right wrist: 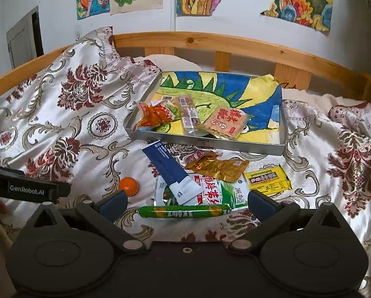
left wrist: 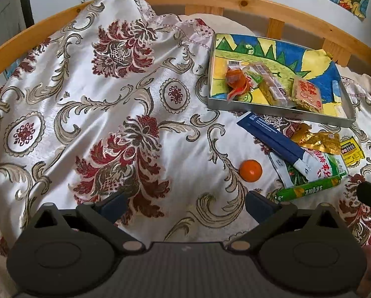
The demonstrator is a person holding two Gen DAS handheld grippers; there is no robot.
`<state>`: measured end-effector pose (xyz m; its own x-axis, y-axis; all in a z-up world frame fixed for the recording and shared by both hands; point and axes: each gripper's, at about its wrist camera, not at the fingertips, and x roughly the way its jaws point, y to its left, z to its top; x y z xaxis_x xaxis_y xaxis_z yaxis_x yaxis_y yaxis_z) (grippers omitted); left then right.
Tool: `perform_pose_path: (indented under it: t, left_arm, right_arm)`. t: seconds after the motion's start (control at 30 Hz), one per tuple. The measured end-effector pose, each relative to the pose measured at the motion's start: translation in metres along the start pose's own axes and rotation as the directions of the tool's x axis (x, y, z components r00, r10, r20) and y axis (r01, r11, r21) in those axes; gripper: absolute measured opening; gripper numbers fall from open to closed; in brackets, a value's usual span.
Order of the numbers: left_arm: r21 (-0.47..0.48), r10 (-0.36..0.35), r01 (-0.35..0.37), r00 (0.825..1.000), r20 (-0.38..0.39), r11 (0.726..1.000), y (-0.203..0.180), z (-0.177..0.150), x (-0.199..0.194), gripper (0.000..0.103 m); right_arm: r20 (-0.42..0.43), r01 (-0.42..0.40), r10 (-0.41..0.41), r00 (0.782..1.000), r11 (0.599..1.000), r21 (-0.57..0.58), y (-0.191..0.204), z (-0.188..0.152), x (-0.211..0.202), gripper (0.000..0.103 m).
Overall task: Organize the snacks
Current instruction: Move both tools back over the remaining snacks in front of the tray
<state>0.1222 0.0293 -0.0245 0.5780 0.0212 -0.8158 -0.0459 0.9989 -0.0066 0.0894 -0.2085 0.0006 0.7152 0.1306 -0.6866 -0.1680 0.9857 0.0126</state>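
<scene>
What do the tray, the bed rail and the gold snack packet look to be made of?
Tray: likely thin metal, with a dull silver sheen and crisp folded walls. Bed rail: pale varnished wood, probably pine, with grain and a dark knot showing. Gold snack packet: seemingly metallised foil or plastic film, crinkled with bright glints.

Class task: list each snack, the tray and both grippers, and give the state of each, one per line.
left gripper: open, empty
right gripper: open, empty
metal tray: on the bed, partly filled
green sausage stick: outside tray, between the right fingers
orange: loose on the bedspread
blue sachet: outside tray, atop green packet
</scene>
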Motion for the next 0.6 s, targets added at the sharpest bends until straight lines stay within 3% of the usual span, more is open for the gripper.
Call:
perform_pose_path:
  t: [0.37, 0.6]
  left_arm:
    - [0.034, 0.001, -0.001, 1.000, -0.025, 0.999, -0.009, 0.029, 0.023, 0.103]
    - [0.029, -0.039, 0.042, 0.996, -0.076, 0.999, -0.012, 0.039, 0.050, 0.102]
  right_arm:
    - [-0.029, -0.004, 0.004, 1.000, 1.000, 0.007, -0.014, 0.011, 0.026, 0.102]
    - [-0.066, -0.060, 0.062, 0.996, 0.998, 0.026, -0.021, 0.013, 0.045, 0.102]
